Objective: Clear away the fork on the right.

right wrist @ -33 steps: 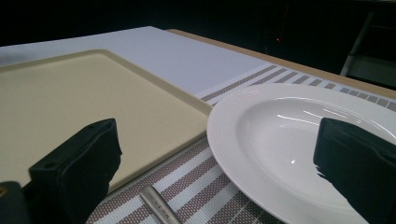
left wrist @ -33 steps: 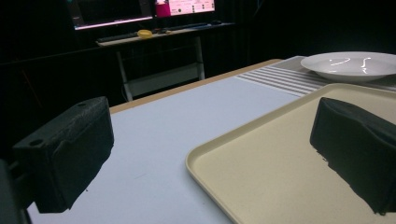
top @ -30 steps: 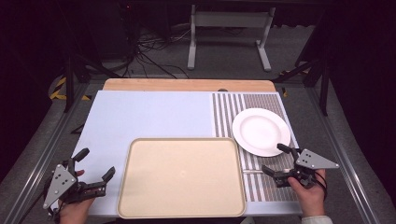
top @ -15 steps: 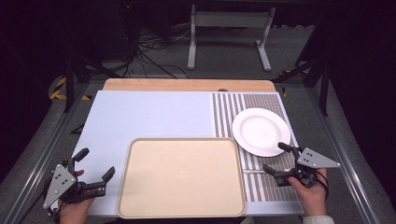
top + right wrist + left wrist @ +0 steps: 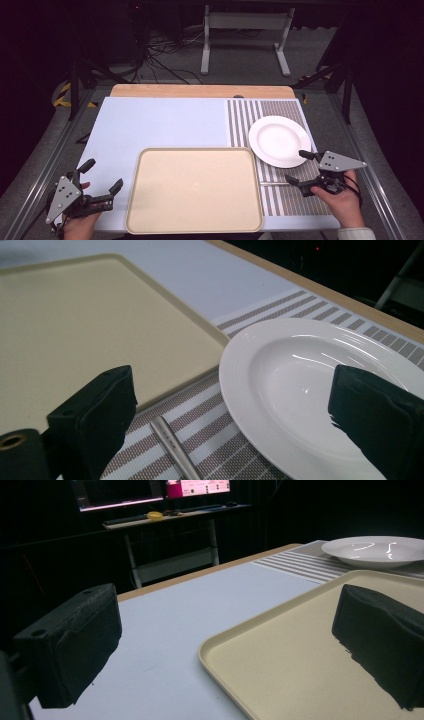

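A beige tray (image 5: 195, 189) lies at the front middle of the table, with nothing in it; its corner (image 5: 280, 645) and edge (image 5: 75, 320) show close up. To its right a white plate (image 5: 279, 140) rests on a striped placemat (image 5: 280, 115). My right gripper (image 5: 298, 167) hovers open by the plate's near rim (image 5: 300, 385), one jaw over the plate. A thin metal utensil handle (image 5: 172, 447) lies on the mat between the jaws. At the front left my left gripper (image 5: 102, 176) stands open beside the tray, holding nothing.
A pale blue mat (image 5: 160, 122) covers the left of the table, with a wooden edge (image 5: 200, 91) behind it. Beyond the table stand a desk frame (image 5: 245, 30), cables on the floor, and lit monitors on a desk (image 5: 155, 492).
My right gripper has shifted very slightly toward the plate. The left gripper has stayed put.
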Action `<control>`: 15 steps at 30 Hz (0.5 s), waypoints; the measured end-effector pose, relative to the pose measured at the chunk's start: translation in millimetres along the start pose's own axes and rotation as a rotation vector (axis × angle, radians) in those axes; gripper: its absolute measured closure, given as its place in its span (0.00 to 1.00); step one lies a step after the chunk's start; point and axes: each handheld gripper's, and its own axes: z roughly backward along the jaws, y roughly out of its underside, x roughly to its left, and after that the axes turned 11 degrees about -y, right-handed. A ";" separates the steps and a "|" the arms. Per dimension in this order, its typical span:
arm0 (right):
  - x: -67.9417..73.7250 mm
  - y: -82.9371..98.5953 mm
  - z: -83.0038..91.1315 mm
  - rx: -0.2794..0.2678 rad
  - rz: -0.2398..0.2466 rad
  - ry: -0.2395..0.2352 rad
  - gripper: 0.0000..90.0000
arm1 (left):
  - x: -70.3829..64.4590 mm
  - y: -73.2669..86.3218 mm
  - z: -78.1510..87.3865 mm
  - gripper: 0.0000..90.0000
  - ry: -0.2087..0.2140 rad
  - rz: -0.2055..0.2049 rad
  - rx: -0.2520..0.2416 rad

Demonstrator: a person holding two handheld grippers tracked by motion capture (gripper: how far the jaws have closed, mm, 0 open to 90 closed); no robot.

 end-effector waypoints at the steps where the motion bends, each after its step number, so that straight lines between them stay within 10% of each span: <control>1: -0.5 -2.8 1.6 0.022 0.004 -0.002 0.07 | 0.3 -0.1 -0.1 0.01 -0.001 -0.003 -0.002; 15: -12.3 -22.1 9.8 0.257 0.053 -0.039 0.16 | -1.2 -0.3 -1.3 0.01 0.013 -0.012 0.008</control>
